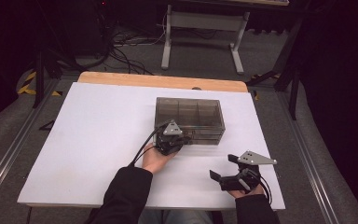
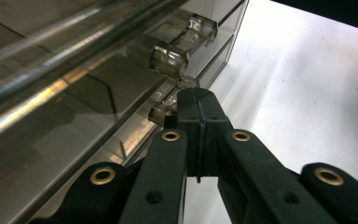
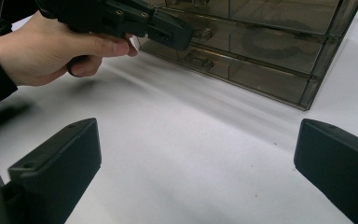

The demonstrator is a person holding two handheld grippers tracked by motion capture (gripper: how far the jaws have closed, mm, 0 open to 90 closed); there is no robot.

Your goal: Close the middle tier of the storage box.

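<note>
Left gripper (image 1: pixel 173 138) at the front face of the smoky clear drawer box (image 1: pixel 189 112), near its left end. Jaws fully closed, pads pressed flat together, tips against the lower drawer's handle (image 2: pixel 164 111). Could not tell whether any of that clear handle sat pinched between the pads or was merely touched. Second clear handle (image 2: pixel 170 59) just above, on the upper drawer, untouched. Held from below by the left hand (image 1: pixel 154 157), dark sleeve behind it.

Drawer box upright on the white board (image 1: pixel 88 140), right of centre, toward the far edge. Open compartments on top, two shallow drawers stacked at the front, both looked pushed in. Contents not readable through the tinted walls.

Right gripper (image 1: pixel 224 167) near the board's front right corner, well apart from the box, lying roughly level. Jaws spread wide, nothing between them, only bare board. Pointed toward the box front in the right gripper view, left hand (image 3: pixel 42 51) and left gripper (image 3: pixel 168 32) also there at upper left.
</note>
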